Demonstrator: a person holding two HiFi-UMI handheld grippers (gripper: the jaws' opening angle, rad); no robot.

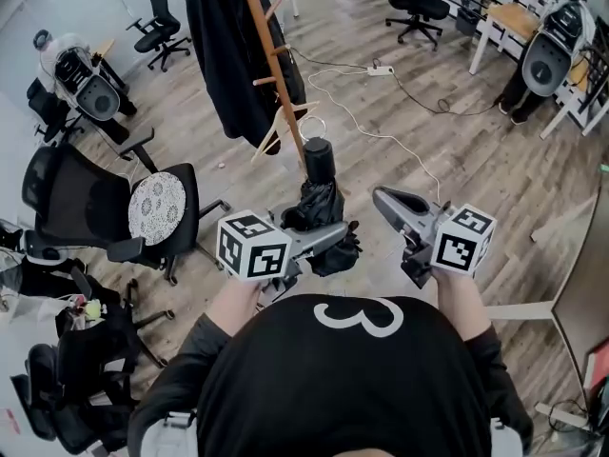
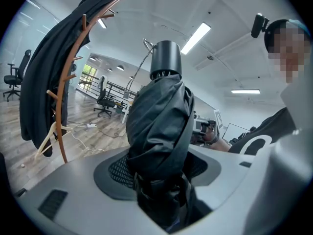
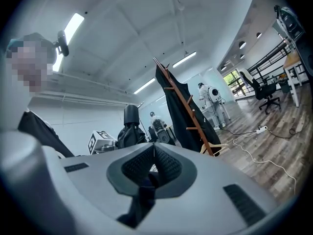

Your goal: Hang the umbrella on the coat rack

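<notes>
A folded black umbrella (image 1: 319, 203) stands upright in my left gripper (image 1: 328, 238), its round black handle (image 1: 317, 155) at the top. In the left gripper view the umbrella (image 2: 159, 121) fills the space between the jaws, which are shut on its cloth. The wooden coat rack (image 1: 276, 65) stands just beyond it, with a black coat (image 1: 224, 55) on its left side; the rack (image 2: 61, 116) leans at the left of that view. To the right, my right gripper (image 1: 378, 194) holds nothing. Its pads (image 3: 164, 163) meet, and it faces the rack (image 3: 188, 111) and the umbrella (image 3: 128, 133).
A white hanger (image 1: 285, 127) hangs low on the rack. A black office chair (image 1: 157, 208) with a patterned cushion stands at the left. A power strip (image 1: 381, 69) and its white cable lie on the wooden floor behind. Desks (image 1: 514, 17) and more chairs stand at the back right.
</notes>
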